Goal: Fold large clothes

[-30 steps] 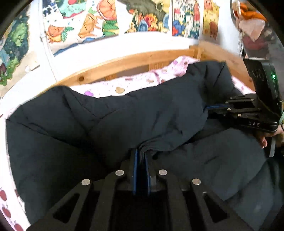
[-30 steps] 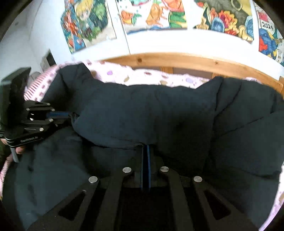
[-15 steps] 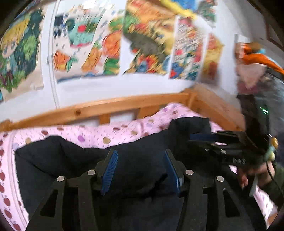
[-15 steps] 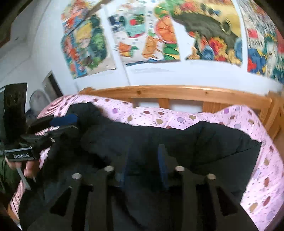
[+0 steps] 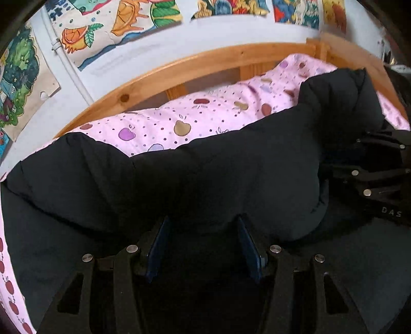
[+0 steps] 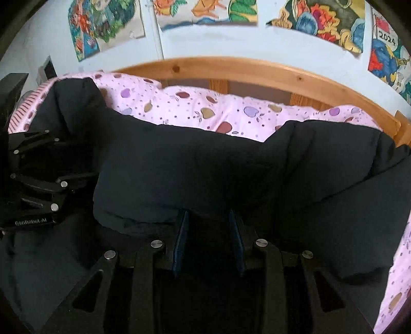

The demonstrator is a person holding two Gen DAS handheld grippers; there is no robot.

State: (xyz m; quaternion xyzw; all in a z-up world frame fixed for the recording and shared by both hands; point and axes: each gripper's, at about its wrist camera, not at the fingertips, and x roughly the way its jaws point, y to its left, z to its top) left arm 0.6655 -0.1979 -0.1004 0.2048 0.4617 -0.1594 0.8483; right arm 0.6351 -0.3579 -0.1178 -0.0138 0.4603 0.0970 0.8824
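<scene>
A dark padded jacket [image 5: 226,174] lies folded over on itself across a bed, its puffy doubled edge bulging toward both tools and its far side resting on a pink apple-print bedsheet [image 5: 195,120]. The left tool [image 5: 203,244], its blue pads [image 5: 156,246] standing apart after just opening, hovers at the fold with the fabric's edge loose between the pads, gripping nothing. The right tool [image 6: 209,239] is likewise parted, narrower, having just opened, the fold's edge lying slack between its pads [image 6: 181,239]. Each tool shows at the other's side, close against the jacket's end. A wooden bed frame [image 6: 231,69] rings the mattress behind, and bright cartoon posters [image 6: 316,20] cover the pale wall [image 5: 179,38] above
</scene>
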